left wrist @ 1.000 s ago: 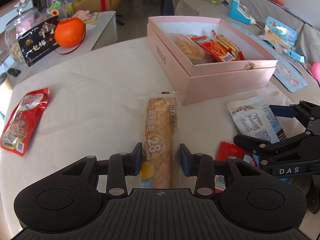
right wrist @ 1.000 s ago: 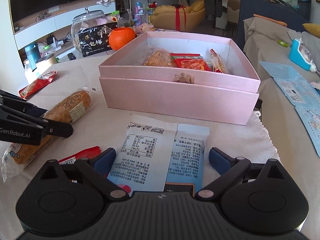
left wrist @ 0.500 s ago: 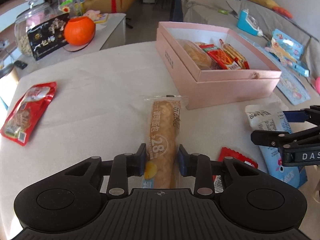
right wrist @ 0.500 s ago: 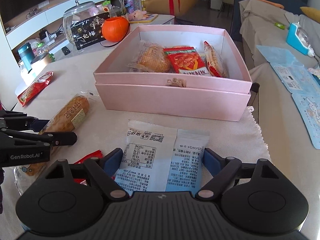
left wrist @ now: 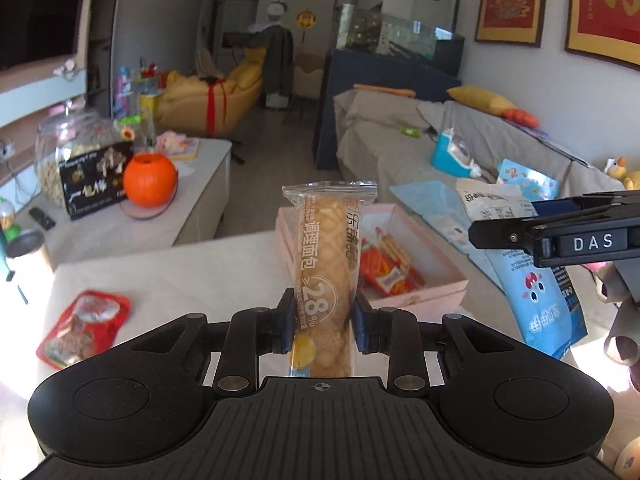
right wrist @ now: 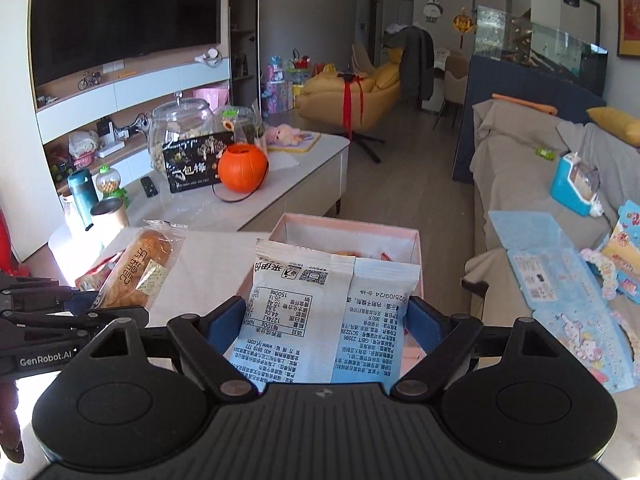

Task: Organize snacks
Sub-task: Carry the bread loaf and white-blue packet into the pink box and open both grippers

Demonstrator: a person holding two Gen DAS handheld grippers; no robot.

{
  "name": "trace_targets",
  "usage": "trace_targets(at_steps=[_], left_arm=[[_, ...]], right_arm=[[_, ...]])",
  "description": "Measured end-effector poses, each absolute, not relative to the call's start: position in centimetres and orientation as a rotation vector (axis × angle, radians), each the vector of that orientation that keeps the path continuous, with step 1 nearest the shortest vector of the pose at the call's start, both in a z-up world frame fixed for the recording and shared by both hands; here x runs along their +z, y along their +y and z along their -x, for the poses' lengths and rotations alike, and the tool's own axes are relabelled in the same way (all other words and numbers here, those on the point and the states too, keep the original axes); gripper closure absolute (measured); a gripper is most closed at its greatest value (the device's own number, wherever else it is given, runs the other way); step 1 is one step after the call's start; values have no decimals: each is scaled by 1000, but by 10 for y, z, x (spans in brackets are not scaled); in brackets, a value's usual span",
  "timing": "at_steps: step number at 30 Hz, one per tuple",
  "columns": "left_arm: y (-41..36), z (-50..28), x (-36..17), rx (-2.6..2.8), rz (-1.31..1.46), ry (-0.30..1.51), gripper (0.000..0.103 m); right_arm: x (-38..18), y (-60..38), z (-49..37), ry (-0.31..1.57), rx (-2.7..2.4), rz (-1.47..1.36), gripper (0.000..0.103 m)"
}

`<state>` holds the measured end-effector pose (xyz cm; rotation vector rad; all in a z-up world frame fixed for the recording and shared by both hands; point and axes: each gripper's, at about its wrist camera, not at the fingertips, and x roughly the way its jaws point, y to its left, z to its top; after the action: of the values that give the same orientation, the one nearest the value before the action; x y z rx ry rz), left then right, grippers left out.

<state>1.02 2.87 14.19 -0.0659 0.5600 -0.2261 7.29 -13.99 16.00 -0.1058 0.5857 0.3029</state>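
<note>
My left gripper (left wrist: 323,312) holds a long braided bread in a clear wrapper (left wrist: 326,248) by its lower part, well above the table; its jaws are still closing on it. The bread stands upright in front of the open pink box (left wrist: 424,296), which holds several snacks. My right gripper (right wrist: 326,320) is shut on a blue-and-white snack packet (right wrist: 308,280), lifted and hanging before the pink box (right wrist: 348,226). In the left wrist view that packet (left wrist: 532,300) hangs to the right. The bread (right wrist: 136,268) shows at the left of the right wrist view.
A red snack packet (left wrist: 84,320) lies on the white table at the left. Behind it a low cabinet carries an orange pumpkin pot (left wrist: 149,180), a black box and a glass jar (left wrist: 68,152). A covered sofa with blue packets (right wrist: 560,280) stands to the right.
Both grippers have risen from the table, carrying the bread and the blue-and-white packet up with them. The cameras now tilt up, showing the room beyond the box.
</note>
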Motion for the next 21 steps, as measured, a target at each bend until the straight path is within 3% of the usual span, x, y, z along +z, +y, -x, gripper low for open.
trace_targets(at_steps=[13,17,21], left_arm=[[-22,-105,202,-348,63,431,70],[-25,-165,184,-424,195,524,66],[0,-175,158,-402,267,499,66]], right_arm=[[232,-171,-94,431,220,156,16],[229,-184,-114,456,185,157,16],[213,-190,-138,501,180,160,16]])
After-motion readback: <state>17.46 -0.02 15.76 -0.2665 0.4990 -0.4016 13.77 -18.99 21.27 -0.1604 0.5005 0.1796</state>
